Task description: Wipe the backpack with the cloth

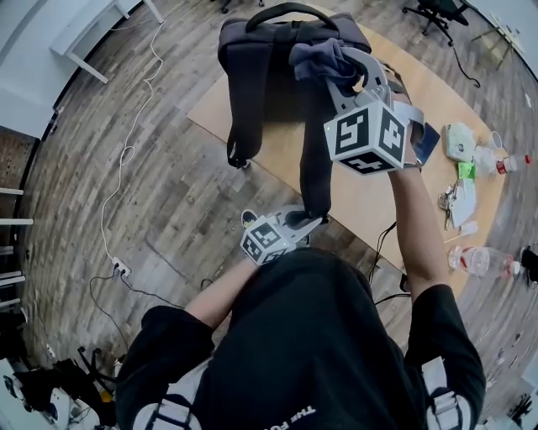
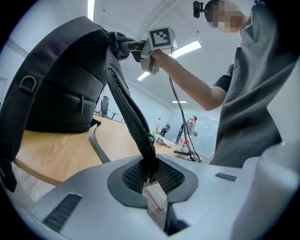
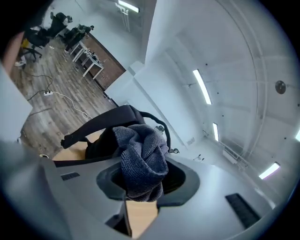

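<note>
A dark backpack (image 1: 277, 50) stands upright on the wooden table (image 1: 420, 92). Up at the backpack's top is my right gripper (image 1: 336, 63), shut on a bunched grey-blue cloth (image 1: 324, 59) that touches the bag. In the right gripper view the cloth (image 3: 140, 159) fills the jaws, with the backpack (image 3: 108, 126) just beyond. Lower down, near the table's front edge, my left gripper (image 1: 313, 220) is shut on a shoulder strap (image 1: 315, 168) and pulls it taut. The left gripper view shows the strap (image 2: 136, 122) running from the jaws up to the backpack (image 2: 61, 84), and the cloth (image 2: 117, 40) at the top.
Plastic bottles (image 1: 475, 260), a white case (image 1: 458, 141) and small items lie at the table's right end. The second strap (image 1: 244, 117) hangs over the table's left edge. A white cable (image 1: 126, 155) and power strip (image 1: 120, 269) lie on the floor at left. An office chair (image 1: 437, 13) stands beyond.
</note>
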